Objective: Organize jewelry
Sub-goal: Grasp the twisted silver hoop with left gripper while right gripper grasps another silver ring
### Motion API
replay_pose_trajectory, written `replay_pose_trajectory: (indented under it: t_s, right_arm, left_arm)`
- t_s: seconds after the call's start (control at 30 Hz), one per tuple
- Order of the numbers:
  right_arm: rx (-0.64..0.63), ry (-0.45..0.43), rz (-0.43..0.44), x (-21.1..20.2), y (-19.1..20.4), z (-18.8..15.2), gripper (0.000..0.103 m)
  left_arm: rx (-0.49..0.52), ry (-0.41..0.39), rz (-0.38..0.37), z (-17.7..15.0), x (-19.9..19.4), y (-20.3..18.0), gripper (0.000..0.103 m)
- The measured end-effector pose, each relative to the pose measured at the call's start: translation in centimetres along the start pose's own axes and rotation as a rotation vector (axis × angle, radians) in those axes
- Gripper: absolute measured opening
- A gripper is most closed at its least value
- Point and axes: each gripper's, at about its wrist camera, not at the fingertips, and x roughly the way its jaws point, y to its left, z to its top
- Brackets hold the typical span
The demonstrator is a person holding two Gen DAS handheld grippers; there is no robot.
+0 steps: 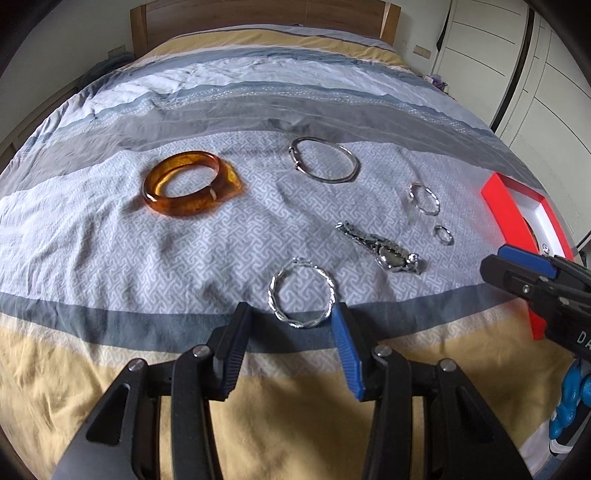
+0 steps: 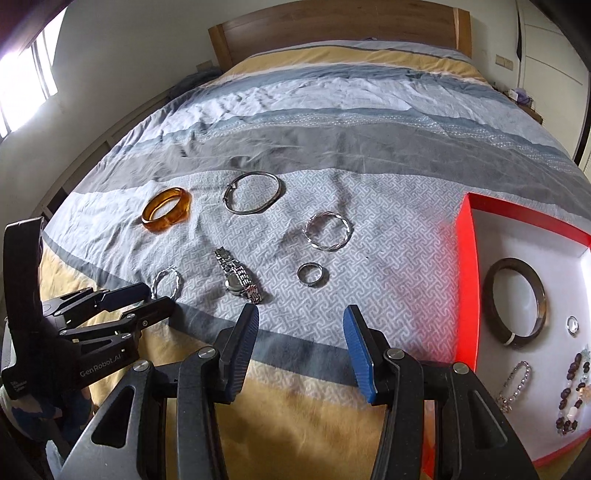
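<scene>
Jewelry lies on the striped bedspread. In the left wrist view: an amber bangle [image 1: 192, 184], a thin silver bangle [image 1: 325, 159], a twisted silver bracelet [image 1: 302, 293], a watch [image 1: 384, 248], a small twisted bracelet [image 1: 424, 199] and a ring [image 1: 443, 235]. My left gripper [image 1: 291, 325] is open, its fingertips just short of the twisted bracelet. My right gripper [image 2: 301, 325] is open and empty, with the watch [image 2: 238, 280] and ring [image 2: 312, 274] ahead of it. The red box [image 2: 466, 280] at the right holds a dark bangle [image 2: 515, 302], a ring, a chain and beads.
The wooden headboard [image 2: 332, 26] stands at the far end of the bed. Wardrobe doors [image 1: 517, 55] line the right wall. A window [image 2: 26, 74] is on the left. The right gripper shows at the right edge of the left wrist view [image 1: 535, 280].
</scene>
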Motion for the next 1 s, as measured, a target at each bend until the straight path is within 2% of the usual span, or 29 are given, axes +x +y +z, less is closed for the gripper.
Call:
replay_pose_trajectory:
  t_s: [0.13,0.57,0.7,0.8,1.0]
  right_arm:
    - [0.026,0.009,-0.007,1.7,-0.6,0.3,0.046]
    - [0.027,-0.002,0.012,5.8,-1.0,1.2,0.028]
    - [0.023,-0.014,0.018,6.2,-1.0,0.7,0.021]
    - [0.031,-0.02,0.028,6.3,-1.1,0.6,0.021]
    - [0.035,-0.04,0.048,5.0,-1.0,0.7,0.021]
  left_arm:
    - [-0.001,-0.016,-0.009,0.4,0.8,0.3,0.043]
    - [-0.029,-0.076,-0.038,0.1,2.0,1.0,0.042]
    - [-0.036,-0.093,-0.031,-0.2,1.8,1.0,0.037]
    - [-0.046,-0.098,-0.021,-0.2,1.6,1.2,0.031]
    - [-0.04,-0.102,0.003,-0.3,0.8,0.8,0.03]
